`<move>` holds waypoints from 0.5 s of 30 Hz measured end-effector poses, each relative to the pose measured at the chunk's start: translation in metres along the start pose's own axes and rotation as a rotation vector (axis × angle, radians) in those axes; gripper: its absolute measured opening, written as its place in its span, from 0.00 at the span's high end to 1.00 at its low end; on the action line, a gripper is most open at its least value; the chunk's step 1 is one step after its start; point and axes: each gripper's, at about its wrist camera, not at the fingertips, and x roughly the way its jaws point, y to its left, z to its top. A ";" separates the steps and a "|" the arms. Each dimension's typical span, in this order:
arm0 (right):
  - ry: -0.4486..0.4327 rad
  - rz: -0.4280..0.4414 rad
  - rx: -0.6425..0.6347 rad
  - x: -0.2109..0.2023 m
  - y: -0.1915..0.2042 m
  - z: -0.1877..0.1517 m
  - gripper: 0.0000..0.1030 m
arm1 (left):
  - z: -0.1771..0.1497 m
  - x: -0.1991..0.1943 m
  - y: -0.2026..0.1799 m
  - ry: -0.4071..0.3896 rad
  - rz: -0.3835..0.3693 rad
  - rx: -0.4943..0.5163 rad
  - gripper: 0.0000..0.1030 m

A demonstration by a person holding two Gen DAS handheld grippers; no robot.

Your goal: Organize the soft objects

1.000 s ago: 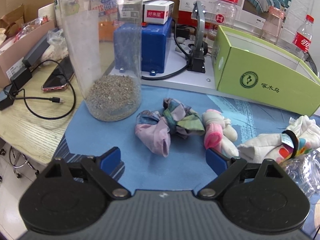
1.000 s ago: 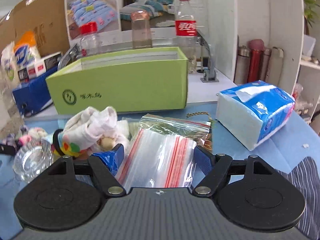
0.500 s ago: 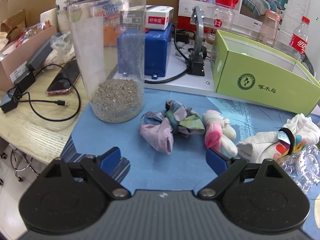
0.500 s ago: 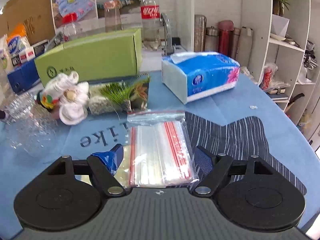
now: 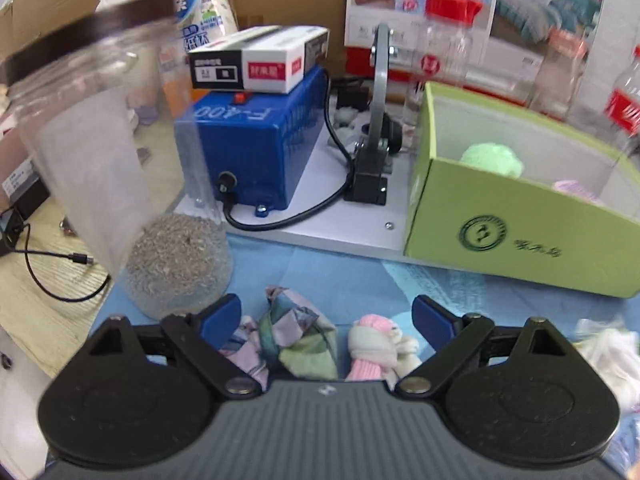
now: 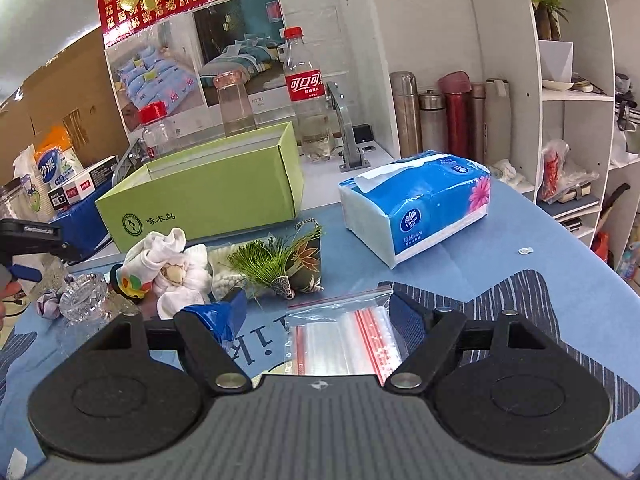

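My left gripper [image 5: 326, 316] is open and empty, low over the blue cloth. A crumpled patterned cloth [image 5: 296, 340] and a pink-and-white sock bundle [image 5: 374, 346] lie just below, between its jaws. The green box [image 5: 520, 236] stands ahead on the right with a green soft ball [image 5: 492, 158] and a pink item [image 5: 576, 190] inside. My right gripper [image 6: 318, 312] is open and empty over a stack of zip bags [image 6: 344, 340]. White socks [image 6: 168, 264] lie to its left, in front of the green box [image 6: 208, 196].
A tall clear jar with grey grit [image 5: 120, 184] stands left of the left gripper. A blue machine [image 5: 256, 156] and cable sit behind. In the right view: a tissue pack [image 6: 420, 204], a tasselled pouch [image 6: 288, 260], a glass ashtray [image 6: 84, 296], bottles and shelves.
The left gripper has moved forward and lower over the cloth and sock bundle. The right gripper has pulled back and risen away from the zip bags and socks.
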 end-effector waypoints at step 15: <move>-0.026 0.036 0.016 -0.010 -0.004 -0.002 0.37 | -0.069 -0.039 0.050 0.074 -0.028 0.047 0.09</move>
